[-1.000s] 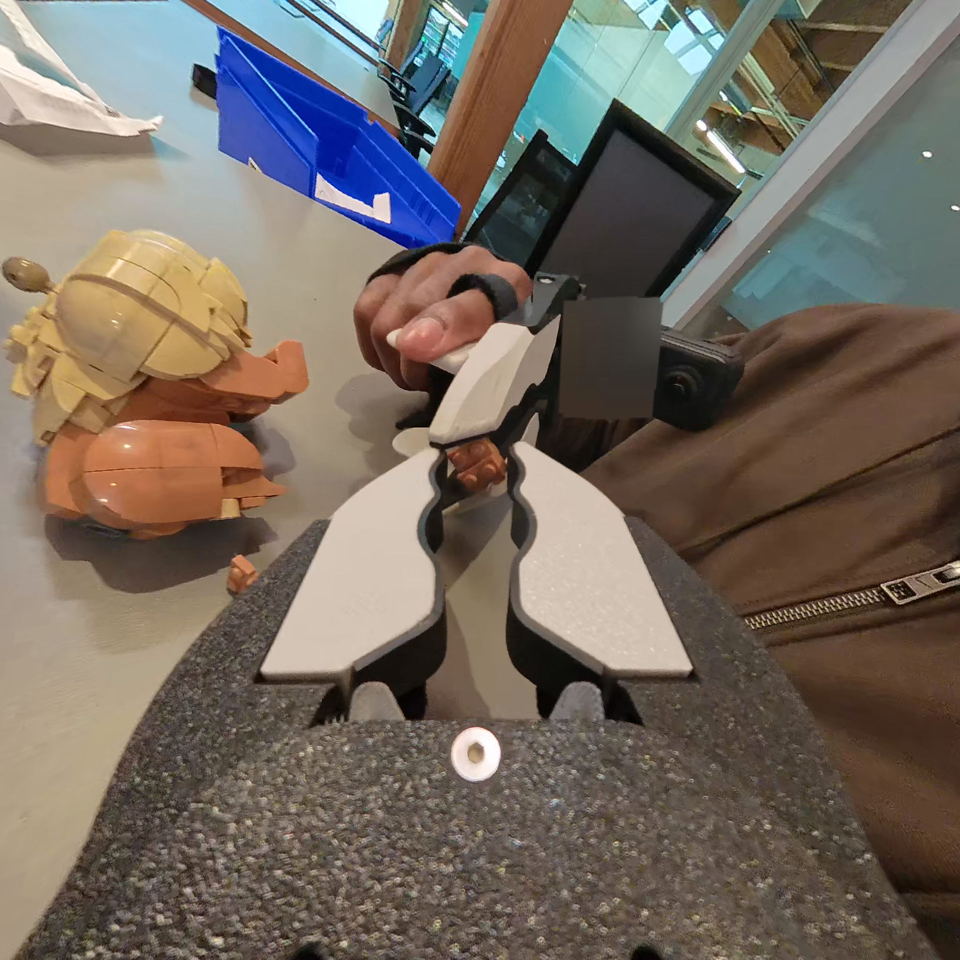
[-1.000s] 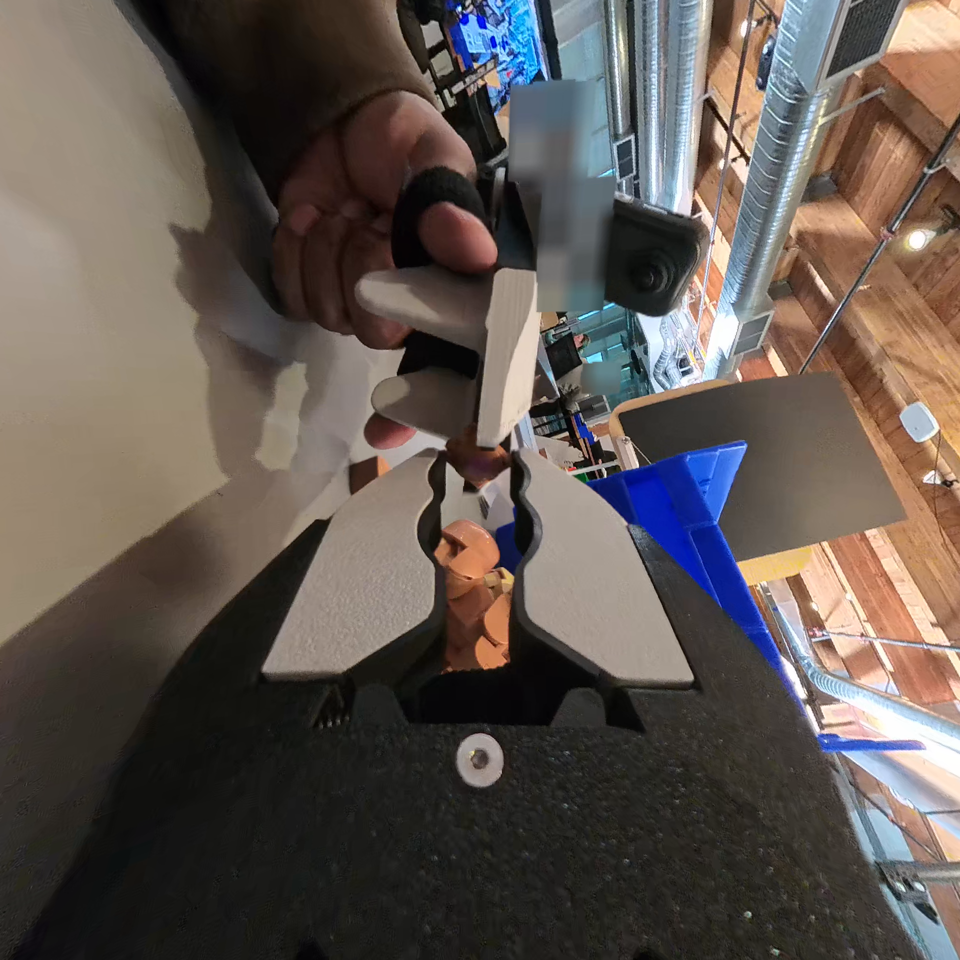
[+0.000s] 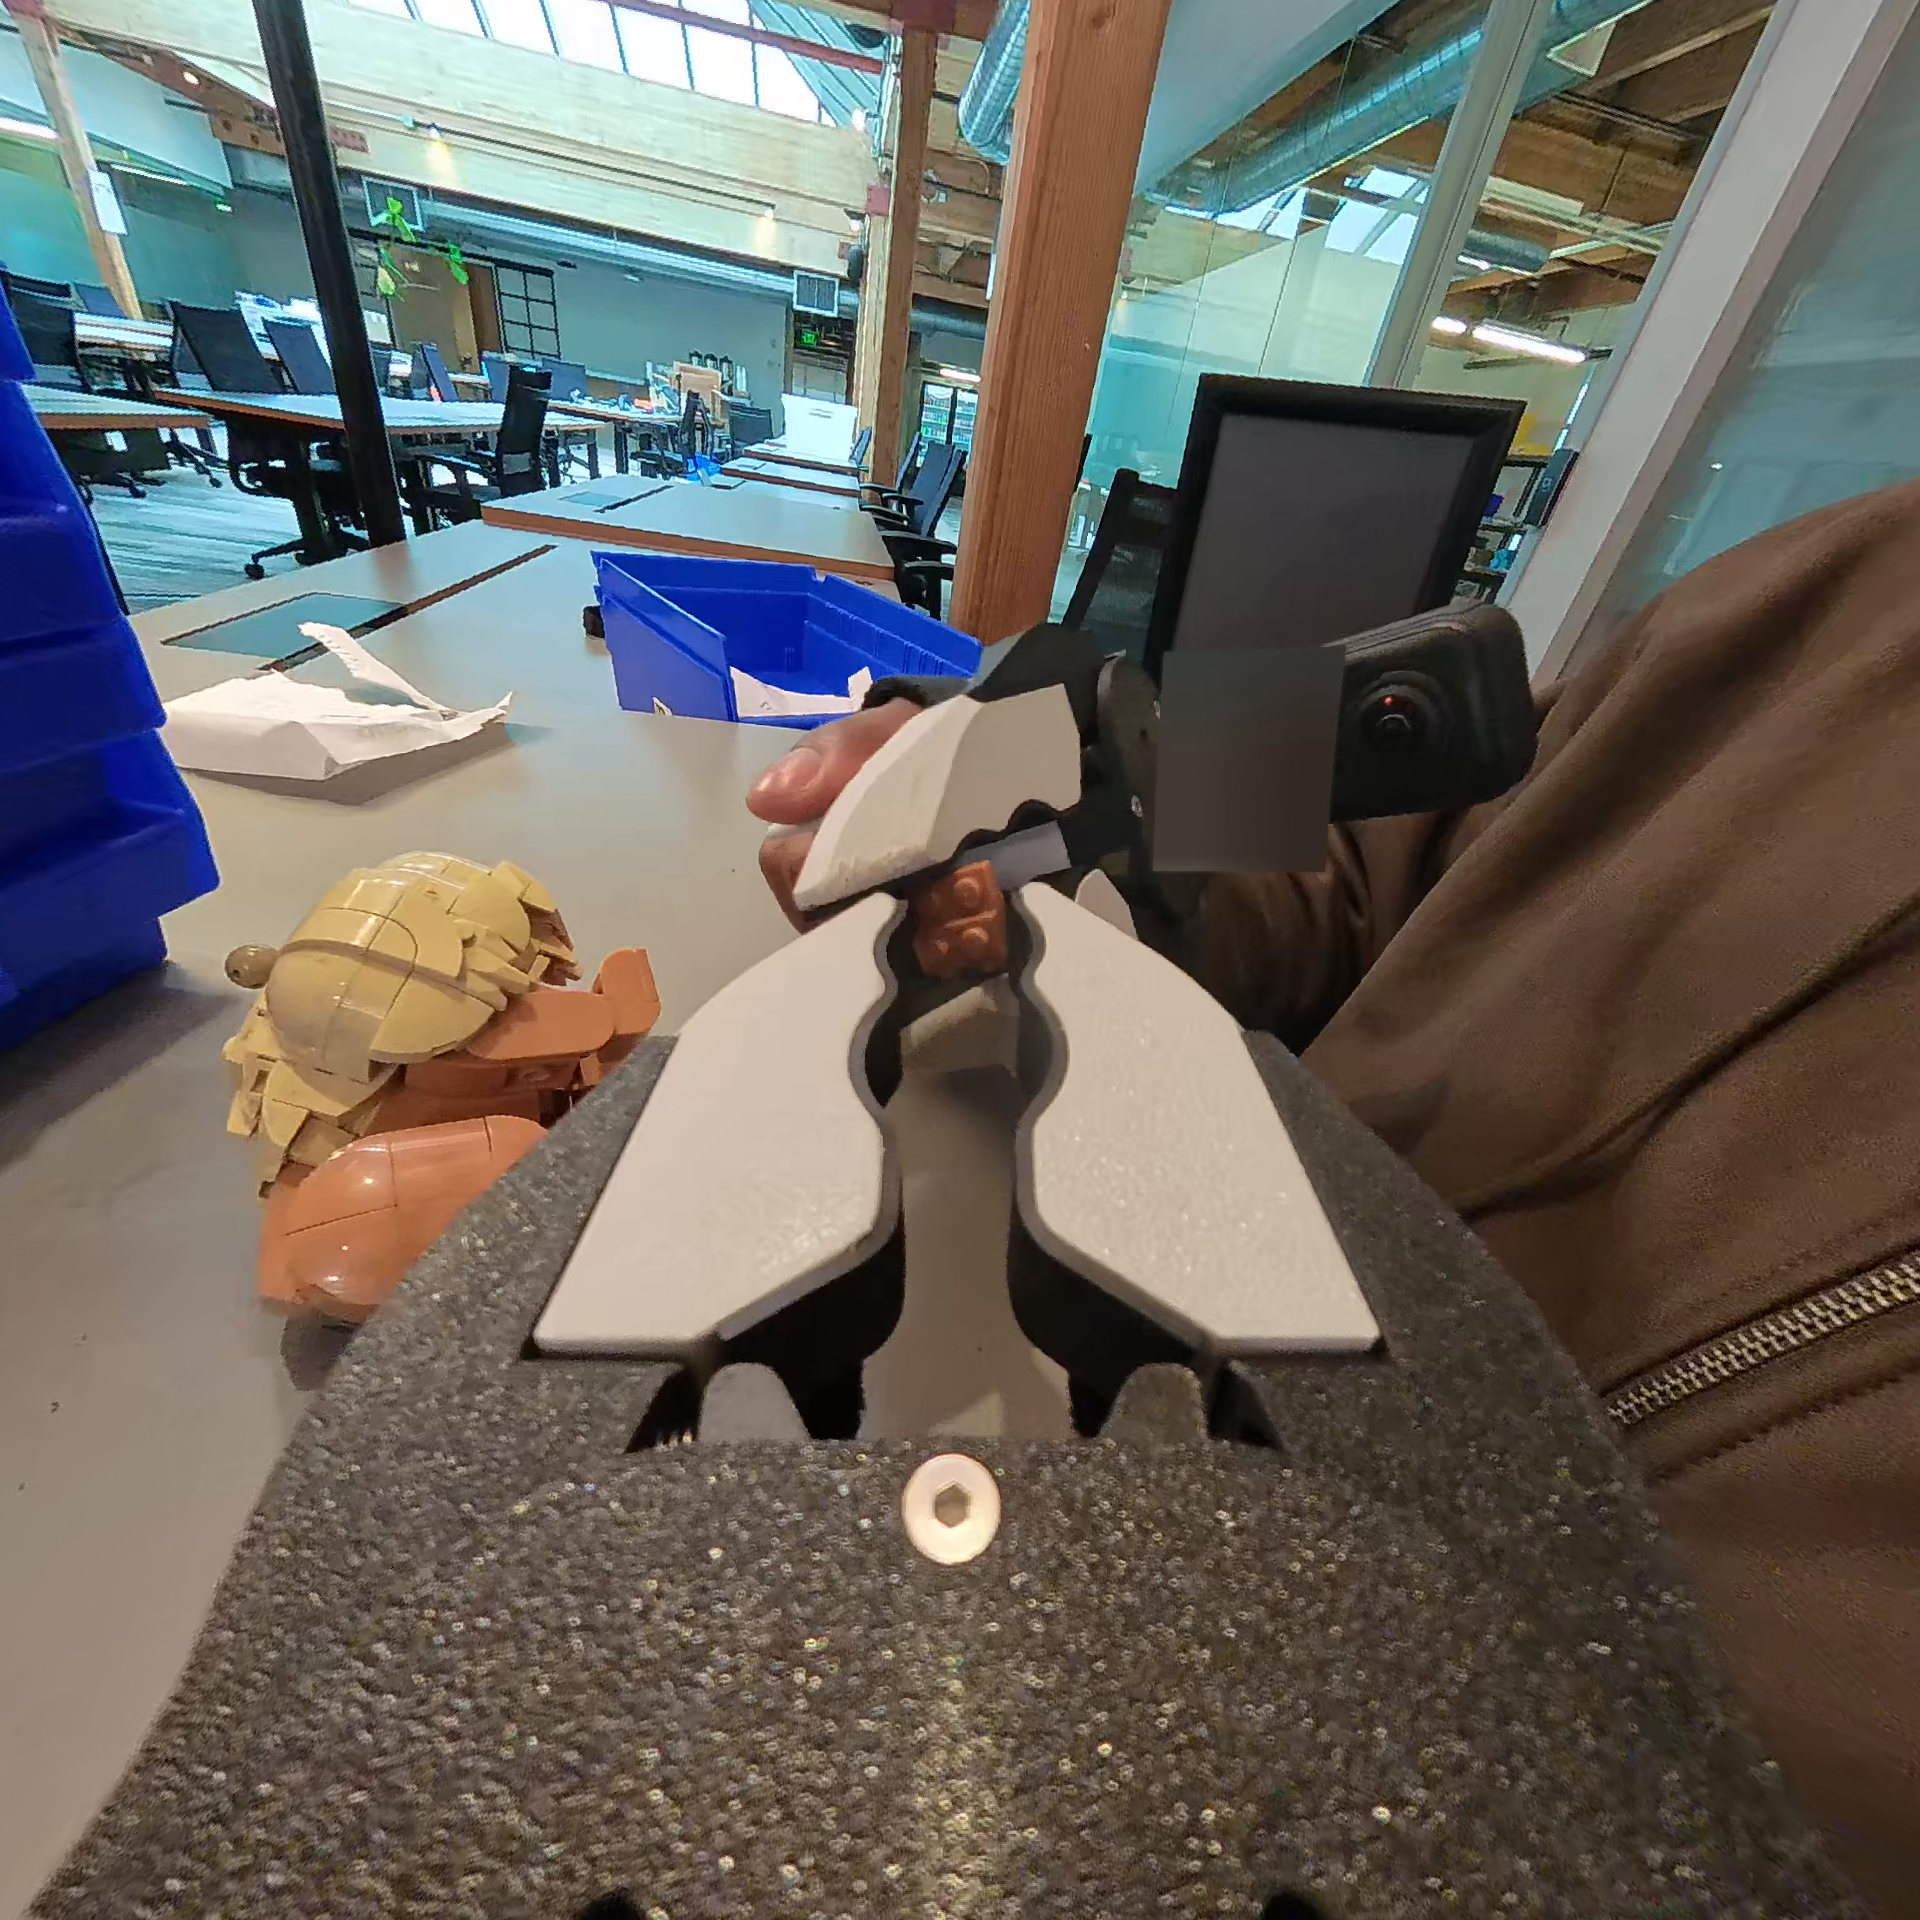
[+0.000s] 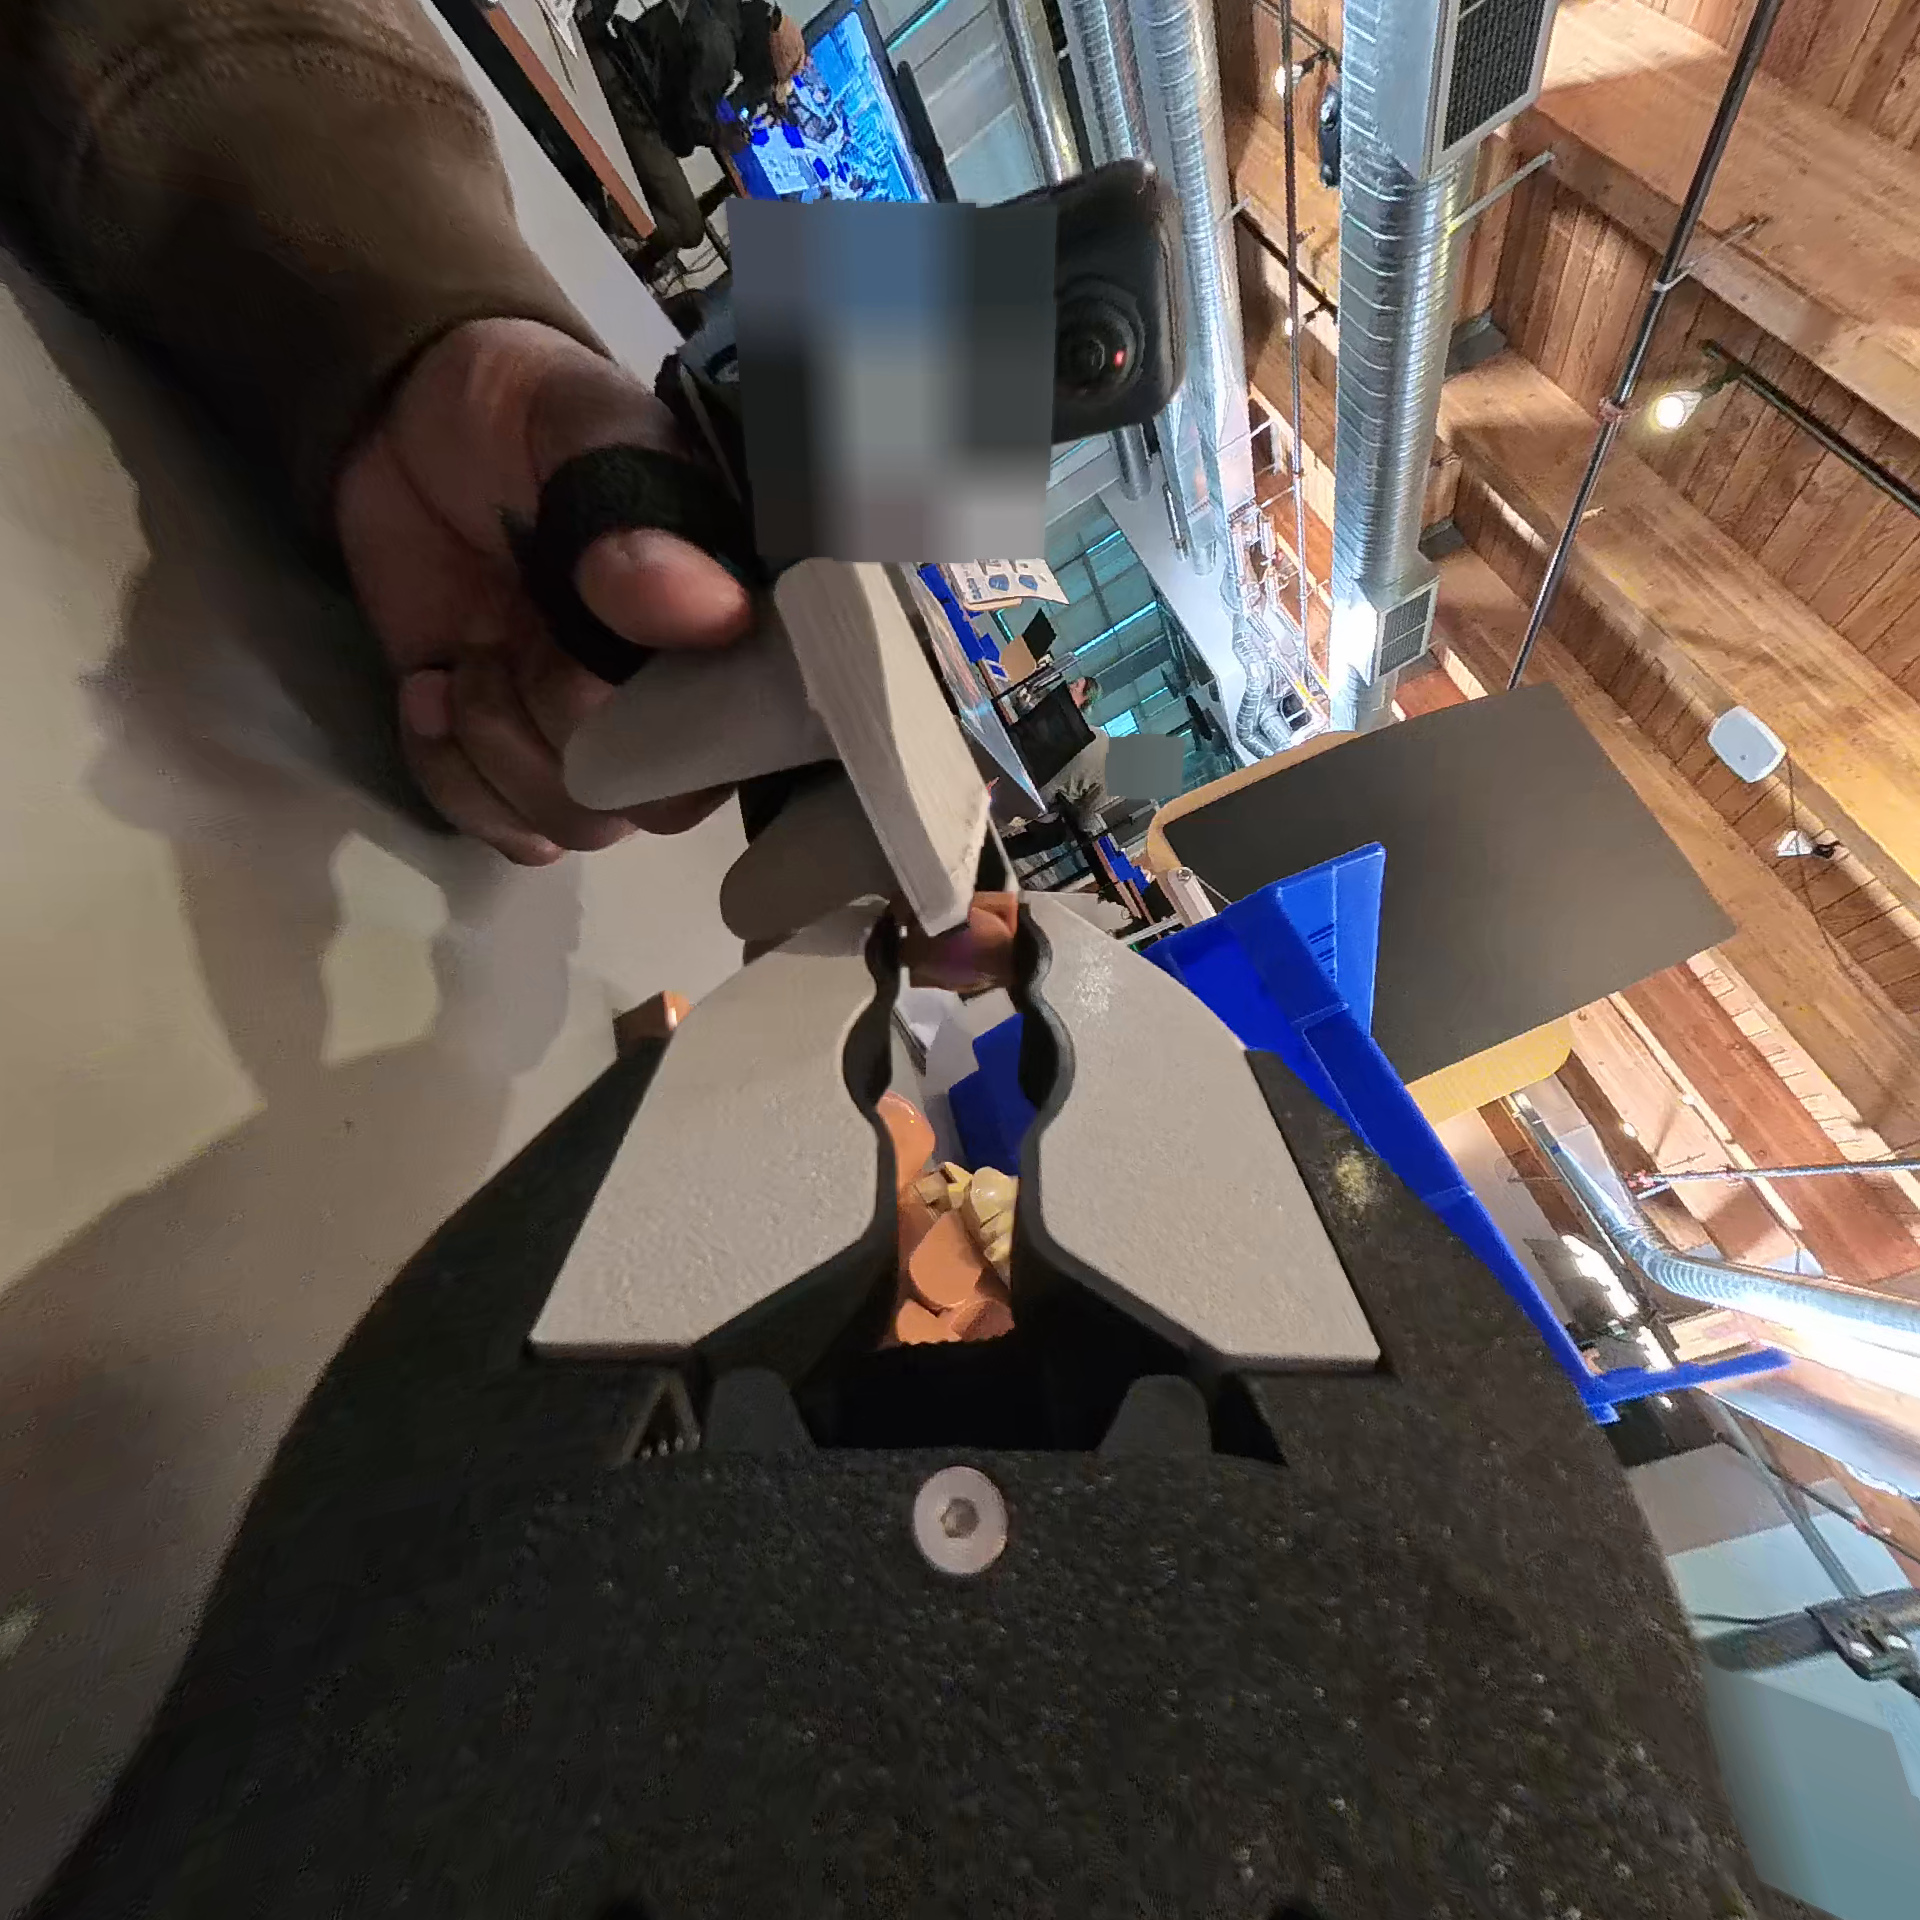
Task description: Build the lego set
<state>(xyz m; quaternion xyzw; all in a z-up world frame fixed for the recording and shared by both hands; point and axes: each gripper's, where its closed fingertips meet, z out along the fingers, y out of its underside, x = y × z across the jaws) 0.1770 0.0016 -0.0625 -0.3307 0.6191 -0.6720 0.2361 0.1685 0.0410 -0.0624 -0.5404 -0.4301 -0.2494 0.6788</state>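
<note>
Left gripper (image 3: 954,940) and right gripper (image 4: 951,951) meet tip to tip above the grey table (image 3: 623,821), both clamped on one studded brown brick (image 3: 958,925). Matte grey fingers (image 3: 748,1122), speckled black bodies. The glossy tan-and-orange model (image 3: 416,1049) lies left of the brick.

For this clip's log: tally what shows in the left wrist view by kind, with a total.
Grippers: 2, left gripper and right gripper, both shut on the small brown lego piece
Loose lego pieces: 1
Lego models: 1, tan and brown lego model
Blue bins: 2, and
Torn paper bags: 1
Total: 7
</note>
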